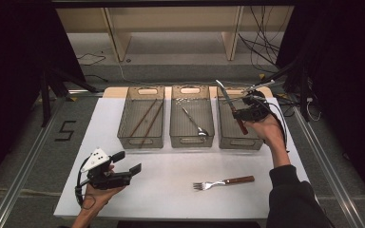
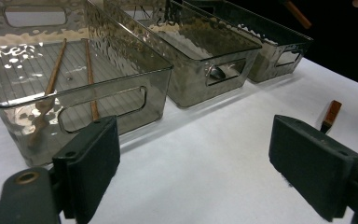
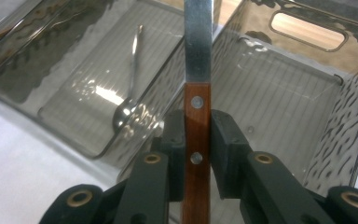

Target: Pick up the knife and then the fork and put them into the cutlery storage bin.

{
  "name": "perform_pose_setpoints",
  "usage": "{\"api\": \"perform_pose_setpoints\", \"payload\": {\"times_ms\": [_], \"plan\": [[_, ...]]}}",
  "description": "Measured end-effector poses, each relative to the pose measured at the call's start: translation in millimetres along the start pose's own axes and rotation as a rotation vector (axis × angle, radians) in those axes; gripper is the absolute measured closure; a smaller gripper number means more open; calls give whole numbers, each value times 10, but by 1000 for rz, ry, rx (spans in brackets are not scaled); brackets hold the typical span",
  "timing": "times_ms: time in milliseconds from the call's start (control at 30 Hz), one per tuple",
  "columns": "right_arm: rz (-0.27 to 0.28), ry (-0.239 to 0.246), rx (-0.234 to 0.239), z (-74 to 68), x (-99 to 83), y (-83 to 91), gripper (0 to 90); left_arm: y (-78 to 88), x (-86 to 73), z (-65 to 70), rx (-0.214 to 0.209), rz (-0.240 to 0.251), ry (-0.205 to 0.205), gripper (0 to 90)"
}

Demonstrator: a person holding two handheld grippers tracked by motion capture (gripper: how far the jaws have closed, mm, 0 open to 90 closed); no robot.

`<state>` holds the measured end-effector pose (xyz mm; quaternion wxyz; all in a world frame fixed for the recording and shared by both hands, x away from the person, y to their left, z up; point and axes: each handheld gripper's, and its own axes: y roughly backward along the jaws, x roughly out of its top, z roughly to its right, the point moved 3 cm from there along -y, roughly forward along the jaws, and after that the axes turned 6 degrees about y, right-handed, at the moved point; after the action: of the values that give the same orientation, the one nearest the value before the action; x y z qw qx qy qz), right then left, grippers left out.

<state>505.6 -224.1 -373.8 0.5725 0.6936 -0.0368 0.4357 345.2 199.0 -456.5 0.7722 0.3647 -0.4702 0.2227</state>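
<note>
Knife, riveted wooden handle, steel blade, clamped in right gripper.

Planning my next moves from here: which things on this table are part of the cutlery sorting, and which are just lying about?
In the job:
- knife, clamped in the right gripper above the right bin
- fork, loose on the table
- spoon in the middle bin
- chopsticks in the left bin
- left gripper, open

Lying about:
- cables on the floor
- wooden shelf behind
</note>
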Motion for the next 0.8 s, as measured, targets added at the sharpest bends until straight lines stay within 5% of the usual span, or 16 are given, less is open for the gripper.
{"api": "perform_pose_setpoints", "payload": {"times_ms": [800], "plan": [[-87,-128,-45,208,-5,-421,773,5,2,-1,-2,2,5,158]]}}
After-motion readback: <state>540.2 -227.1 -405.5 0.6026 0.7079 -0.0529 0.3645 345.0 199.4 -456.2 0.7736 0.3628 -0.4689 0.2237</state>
